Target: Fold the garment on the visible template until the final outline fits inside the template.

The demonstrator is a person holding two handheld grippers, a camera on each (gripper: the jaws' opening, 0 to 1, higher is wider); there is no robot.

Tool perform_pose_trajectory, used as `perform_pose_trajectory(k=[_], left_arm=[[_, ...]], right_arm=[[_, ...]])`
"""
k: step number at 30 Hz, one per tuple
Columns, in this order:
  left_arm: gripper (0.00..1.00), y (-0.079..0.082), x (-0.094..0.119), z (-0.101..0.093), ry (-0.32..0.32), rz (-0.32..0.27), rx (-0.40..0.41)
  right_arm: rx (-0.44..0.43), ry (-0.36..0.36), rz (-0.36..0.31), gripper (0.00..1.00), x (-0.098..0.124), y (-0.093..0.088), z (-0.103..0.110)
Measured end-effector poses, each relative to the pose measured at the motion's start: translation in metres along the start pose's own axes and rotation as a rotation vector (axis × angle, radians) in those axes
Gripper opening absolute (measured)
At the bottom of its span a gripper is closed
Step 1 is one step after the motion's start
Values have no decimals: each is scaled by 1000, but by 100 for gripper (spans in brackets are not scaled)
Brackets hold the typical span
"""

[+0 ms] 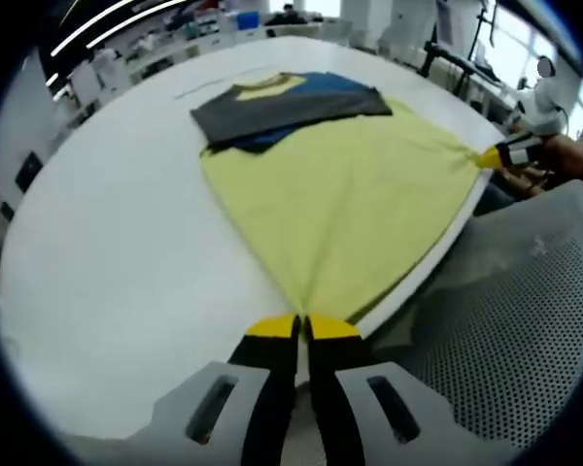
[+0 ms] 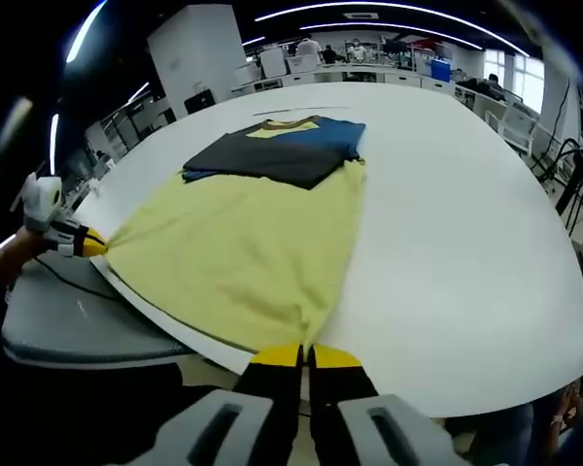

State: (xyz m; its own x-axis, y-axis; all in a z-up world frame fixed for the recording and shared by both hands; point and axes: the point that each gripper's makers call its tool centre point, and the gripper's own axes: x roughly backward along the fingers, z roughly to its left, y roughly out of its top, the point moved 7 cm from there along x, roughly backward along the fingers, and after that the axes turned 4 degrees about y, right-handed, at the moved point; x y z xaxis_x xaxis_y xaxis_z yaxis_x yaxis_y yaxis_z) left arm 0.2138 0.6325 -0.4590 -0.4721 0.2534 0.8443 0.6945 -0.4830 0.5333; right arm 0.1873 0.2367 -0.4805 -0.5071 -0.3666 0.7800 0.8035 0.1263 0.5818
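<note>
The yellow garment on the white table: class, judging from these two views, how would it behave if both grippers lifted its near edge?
The yellow garment is probably floppy: it bunches to a point at the left gripper and right gripper, whose jaws are closed on its hem. It looks light and thin, lying flat on the white table. It may well slide, dragging the folded dark sleeves.
</note>
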Motion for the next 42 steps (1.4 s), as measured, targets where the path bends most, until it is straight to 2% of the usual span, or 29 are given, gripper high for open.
perform_pose_trajectory(k=[16, 25, 34, 42], left_arm=[[0, -13, 7, -8, 13, 22, -34], [0, -13, 17, -9, 8, 14, 16], [0, 13, 28, 0, 21, -35, 1], [0, 44, 40, 15, 43, -111, 7]], right_arm=[[-6, -8, 14, 0, 7, -16, 13], [-13, -13, 11, 0, 11, -18, 14], [1, -9, -32, 0, 23, 6, 13], [60, -18, -100, 0, 35, 47, 9]])
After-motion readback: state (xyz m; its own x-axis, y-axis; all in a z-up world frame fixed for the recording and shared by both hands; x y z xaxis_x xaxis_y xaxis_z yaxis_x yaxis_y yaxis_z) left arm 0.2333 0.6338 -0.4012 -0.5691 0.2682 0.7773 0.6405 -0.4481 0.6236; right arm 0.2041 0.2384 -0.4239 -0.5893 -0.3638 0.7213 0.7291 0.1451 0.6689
